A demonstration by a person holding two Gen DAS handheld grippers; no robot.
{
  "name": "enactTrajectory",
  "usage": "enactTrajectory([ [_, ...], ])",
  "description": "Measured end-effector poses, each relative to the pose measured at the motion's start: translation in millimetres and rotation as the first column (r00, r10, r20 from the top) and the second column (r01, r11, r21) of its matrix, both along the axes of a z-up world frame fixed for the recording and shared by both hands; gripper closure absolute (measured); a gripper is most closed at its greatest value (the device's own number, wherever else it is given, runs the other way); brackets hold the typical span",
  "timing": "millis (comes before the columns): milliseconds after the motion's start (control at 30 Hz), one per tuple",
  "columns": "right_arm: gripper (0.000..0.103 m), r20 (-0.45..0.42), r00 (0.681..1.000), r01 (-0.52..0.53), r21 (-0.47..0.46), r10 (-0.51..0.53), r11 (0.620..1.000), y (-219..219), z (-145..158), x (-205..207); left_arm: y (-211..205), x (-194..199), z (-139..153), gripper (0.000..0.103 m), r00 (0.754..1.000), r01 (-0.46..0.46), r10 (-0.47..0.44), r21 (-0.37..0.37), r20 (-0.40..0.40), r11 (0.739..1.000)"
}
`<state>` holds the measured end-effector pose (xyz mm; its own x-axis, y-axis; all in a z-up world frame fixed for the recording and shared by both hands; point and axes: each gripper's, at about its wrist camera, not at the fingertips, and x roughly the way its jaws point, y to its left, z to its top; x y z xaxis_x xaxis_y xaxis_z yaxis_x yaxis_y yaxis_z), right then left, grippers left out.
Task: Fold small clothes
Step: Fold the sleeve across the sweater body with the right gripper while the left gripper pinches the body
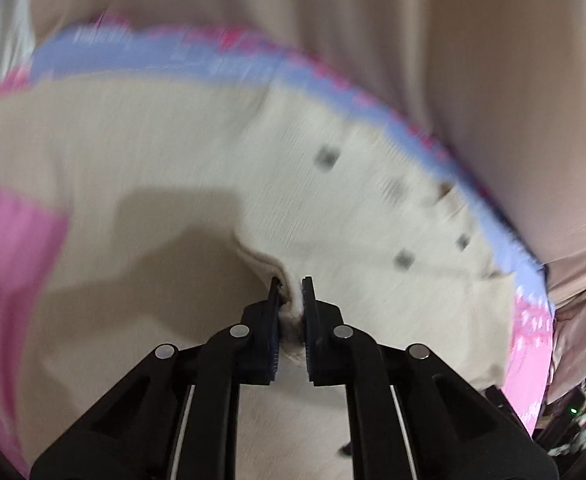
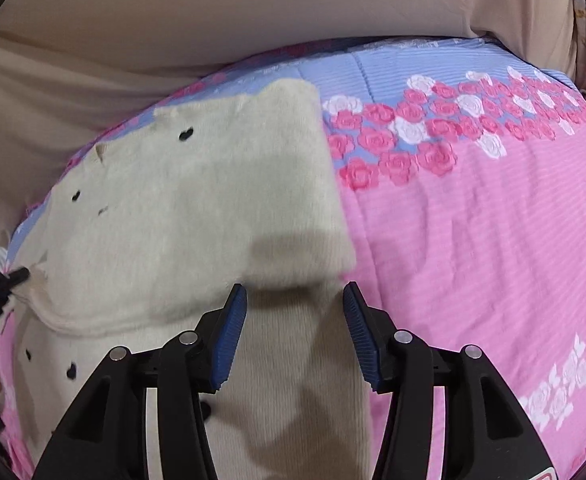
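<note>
Garment: a cream knitted cardigan point(image 2: 197, 208) with small black heart-shaped buttons point(image 2: 186, 133); the knit looks soft and a little fuzzy.
Fold state: one part of the cardigan lies folded over the lower part, and a ribbed edge runs across below the fold.
Place: the cardigan lies on a quilt point(image 2: 473, 220) that is pink with a blue band and a print of pink and white roses; it covers the left side of the quilt in the right wrist view.
Left gripper point(image 1: 291, 286): its fingers are closed on a cream edge of the cardigan point(image 1: 173, 152), and the cloth is bunched between the pads; the left wrist view is blurred.
Right gripper point(image 2: 295, 294): its blue ribbed pads point(image 2: 229, 344) stand wide apart and hold nothing; it is above the lower part of the cardigan.
Background: beige cloth point(image 2: 173, 8) behind the quilt.
Containers: I see none in either view.
</note>
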<state>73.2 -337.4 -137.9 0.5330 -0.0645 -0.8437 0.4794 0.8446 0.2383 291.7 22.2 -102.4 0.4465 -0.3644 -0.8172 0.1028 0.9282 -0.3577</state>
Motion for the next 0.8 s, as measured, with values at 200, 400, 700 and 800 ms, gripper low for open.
enactTrajectory([
  [200,0.050,0.020,1.000,0.008,-0.001,-0.007,1.000,-7.2,-3.3,13.1,3.3,28.1,32.0,0.094,0.996,0.014,-0.015,0.015,0.085,1.000],
  [400,0.048,0.009,1.000,-0.002,0.025,0.002,1.000,-0.7,-16.8,1.1,23.2,17.5,-40.0,0.092,0.994,0.007,-0.005,0.016,-0.108,1.000],
  [700,0.093,0.015,1.000,-0.012,0.026,0.011,1.000,-13.8,-15.9,32.2,11.2,40.3,-23.9,0.096,0.999,0.018,-0.020,-0.046,-0.045,0.999],
  [800,0.093,0.136,0.989,0.042,0.055,-0.049,0.998,-27.7,8.1,26.8,-0.8,58.8,26.0,0.096,0.994,0.053,-0.045,-0.082,0.097,0.995],
])
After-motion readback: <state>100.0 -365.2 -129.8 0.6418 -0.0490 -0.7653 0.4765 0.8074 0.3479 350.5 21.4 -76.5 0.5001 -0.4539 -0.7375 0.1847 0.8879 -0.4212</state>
